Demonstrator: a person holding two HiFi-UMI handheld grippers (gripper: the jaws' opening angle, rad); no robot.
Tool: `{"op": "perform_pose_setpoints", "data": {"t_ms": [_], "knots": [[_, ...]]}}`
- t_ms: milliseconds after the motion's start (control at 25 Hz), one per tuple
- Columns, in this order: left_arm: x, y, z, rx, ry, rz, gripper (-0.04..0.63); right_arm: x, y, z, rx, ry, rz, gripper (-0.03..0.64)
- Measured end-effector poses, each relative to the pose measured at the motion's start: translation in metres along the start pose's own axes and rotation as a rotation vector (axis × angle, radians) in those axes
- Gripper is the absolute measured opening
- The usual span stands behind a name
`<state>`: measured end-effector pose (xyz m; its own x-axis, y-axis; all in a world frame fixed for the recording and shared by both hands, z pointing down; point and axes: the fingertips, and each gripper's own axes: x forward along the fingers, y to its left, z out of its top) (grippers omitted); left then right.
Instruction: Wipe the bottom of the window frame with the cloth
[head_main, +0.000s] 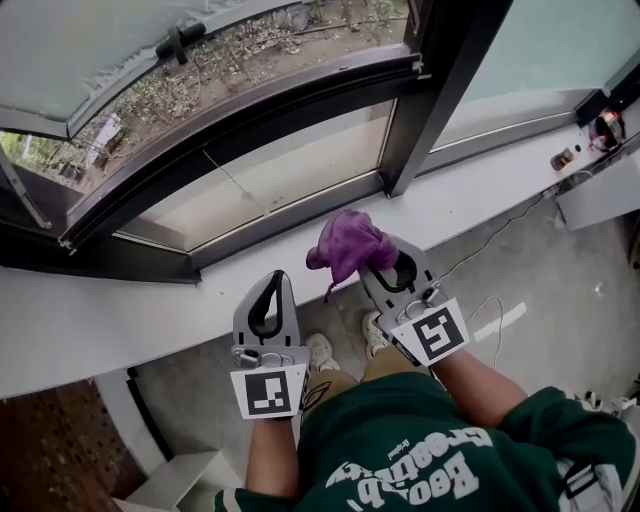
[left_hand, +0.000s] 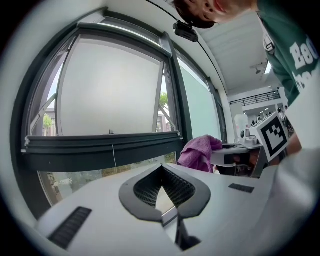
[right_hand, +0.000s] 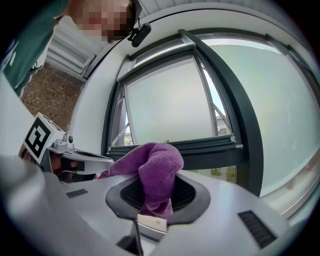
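Observation:
My right gripper (head_main: 372, 260) is shut on a bunched purple cloth (head_main: 350, 245), held just above the white sill (head_main: 480, 190) in front of the dark bottom window frame (head_main: 285, 218). The cloth (right_hand: 157, 167) bulges up out of the right gripper (right_hand: 156, 189), with the frame rail (right_hand: 200, 150) behind it. My left gripper (head_main: 277, 279) hovers beside it on the left, shut with nothing in it. In the left gripper view, the left gripper (left_hand: 161, 170) faces the dark rail (left_hand: 100, 147), and the cloth (left_hand: 199, 152) shows at the right.
The upper sash (head_main: 250, 115) is tilted open outward. A dark vertical post (head_main: 440, 90) divides the panes. Small items (head_main: 565, 158) sit at the sill's right end above a white box (head_main: 600, 195). A thin cable (head_main: 490, 235) runs down to the floor.

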<state>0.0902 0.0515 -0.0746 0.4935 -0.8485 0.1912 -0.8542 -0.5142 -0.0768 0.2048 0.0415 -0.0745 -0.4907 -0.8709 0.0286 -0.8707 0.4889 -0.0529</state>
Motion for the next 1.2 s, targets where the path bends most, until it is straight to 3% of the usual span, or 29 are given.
{"op": "perform_pose_setpoints", "data": {"t_ms": [280,400,600,720,880,1000,1200], "knots": [[0.025,-0.029,-0.011,0.080,0.024,0.050,0.006,-0.019,-0.035,-0.038,0.061,0.014,0.032,0.084],[0.026,-0.025,-0.015,0.052,0.021,0.086,0.006,-0.022,-0.037,-0.050,0.095,0.014,0.024,0.084],[0.020,-0.004,-0.024,-0.001,0.017,0.072,0.006,-0.014,-0.019,-0.056,0.086,0.009,0.021,0.086],[0.010,0.024,-0.039,0.026,0.032,0.073,0.006,0.005,0.008,-0.063,0.079,0.013,0.020,0.086],[-0.006,0.092,-0.075,0.006,0.030,0.080,0.006,0.051,0.069,-0.088,0.089,0.009,0.032,0.086],[-0.019,0.146,-0.124,0.037,0.057,0.073,0.006,0.087,0.121,-0.120,0.112,0.030,0.017,0.086],[-0.038,0.211,-0.203,-0.003,0.095,0.093,0.006,0.139,0.184,-0.195,0.128,0.128,0.028,0.087]]}}
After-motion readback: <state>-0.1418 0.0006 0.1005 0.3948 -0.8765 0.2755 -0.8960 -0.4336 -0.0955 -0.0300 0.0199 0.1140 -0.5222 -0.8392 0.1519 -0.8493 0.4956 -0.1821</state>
